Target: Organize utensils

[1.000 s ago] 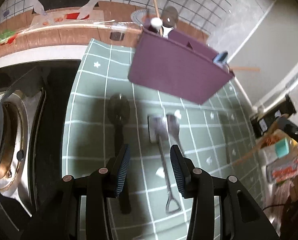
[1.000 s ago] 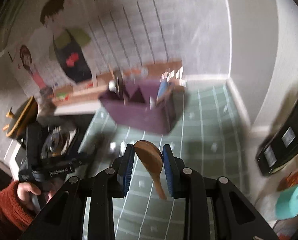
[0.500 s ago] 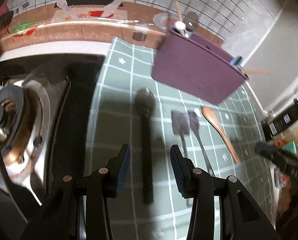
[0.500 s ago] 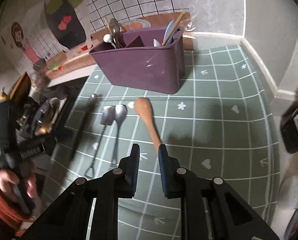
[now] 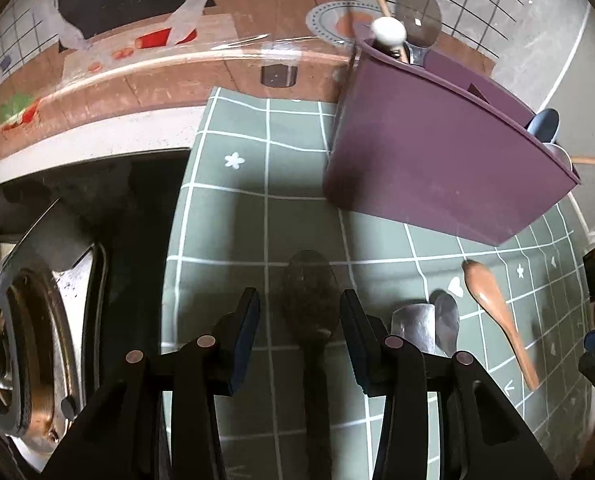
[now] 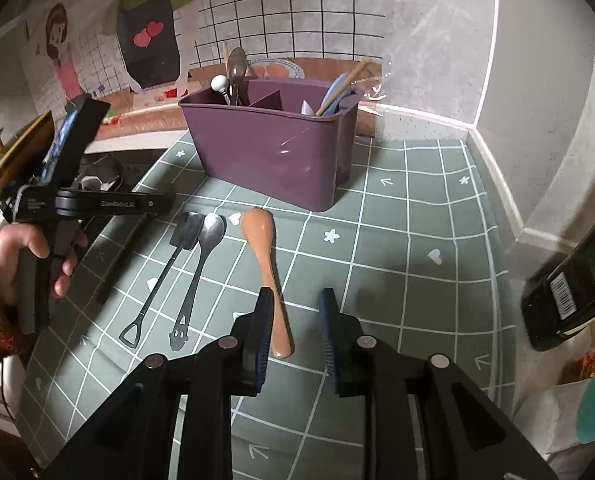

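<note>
Dark ladle: black, long-handled ladle (image 5: 309, 300) lies flat on the green grid mat (image 5: 225, 216), leftmost of the loose utensils, bowl toward the far side, handle running near.
Left gripper: left gripper (image 5: 299, 314) hovers over the bowl end with its jaws spread wide, one on each side of the bowl; contact with the ladle cannot be told.
Step in hand (judged): picking up the ladle for the holder.
Grip advice: the bowl is broad and rounded, so closing on the narrow handle just nearer than the bowl should hold better; lower squarely until both pads flank the handle, then close.
Neighbours: metal spatula (image 6: 185, 232) and steel spoon (image 6: 211, 228) lie just right of the ladle; wooden spoon (image 6: 263, 248) lies right of those, apart.
Right gripper: right gripper (image 6: 295, 332) is parted and empty, its left finger beside the wooden spoon's handle end.
Destination: purple utensil holder (image 6: 273, 160) stands upright at the far side of the mat, already holding several utensils in its divided compartments.
Hazard: stove burner (image 5: 13, 344) sits at the left, off the mat; lift the ladle straight up to clear it.
</note>
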The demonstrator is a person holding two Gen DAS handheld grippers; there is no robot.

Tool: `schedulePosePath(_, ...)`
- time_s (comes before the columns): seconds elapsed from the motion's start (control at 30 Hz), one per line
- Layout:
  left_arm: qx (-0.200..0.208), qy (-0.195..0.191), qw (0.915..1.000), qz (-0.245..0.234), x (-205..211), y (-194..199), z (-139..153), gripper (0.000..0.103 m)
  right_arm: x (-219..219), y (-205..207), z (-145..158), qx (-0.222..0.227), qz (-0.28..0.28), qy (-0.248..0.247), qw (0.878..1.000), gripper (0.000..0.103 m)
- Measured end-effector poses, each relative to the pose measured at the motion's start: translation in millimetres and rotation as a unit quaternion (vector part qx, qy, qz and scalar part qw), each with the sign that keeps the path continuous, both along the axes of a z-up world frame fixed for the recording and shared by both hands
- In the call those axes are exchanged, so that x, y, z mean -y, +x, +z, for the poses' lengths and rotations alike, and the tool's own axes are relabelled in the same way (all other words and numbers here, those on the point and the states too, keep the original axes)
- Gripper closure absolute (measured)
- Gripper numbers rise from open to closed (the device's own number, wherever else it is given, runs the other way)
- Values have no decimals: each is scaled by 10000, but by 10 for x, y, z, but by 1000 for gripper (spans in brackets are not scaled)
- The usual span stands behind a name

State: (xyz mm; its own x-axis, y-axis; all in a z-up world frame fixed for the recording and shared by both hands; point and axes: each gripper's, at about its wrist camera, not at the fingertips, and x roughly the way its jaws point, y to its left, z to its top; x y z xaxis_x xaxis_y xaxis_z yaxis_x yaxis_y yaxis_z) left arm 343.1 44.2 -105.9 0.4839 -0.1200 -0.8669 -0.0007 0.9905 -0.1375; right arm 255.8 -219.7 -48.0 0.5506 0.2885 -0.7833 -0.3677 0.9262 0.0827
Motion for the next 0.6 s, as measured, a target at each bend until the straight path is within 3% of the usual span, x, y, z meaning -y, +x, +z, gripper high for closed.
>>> schedulePosePath(0.13,75,168,9998,-62,45,-11,-12,61,-15,96,-94,-36,2,36,10000,79)
schedulePosePath(0.23,93,213,9997,-73,40,-42,-6,69,-117,180,-167,-46,133,-85,9999,79)
schedulePosePath(0.6,313,-606,9974,232,-243,-763,302,69,-499,488,-450,-302,648,-253,9971,79)
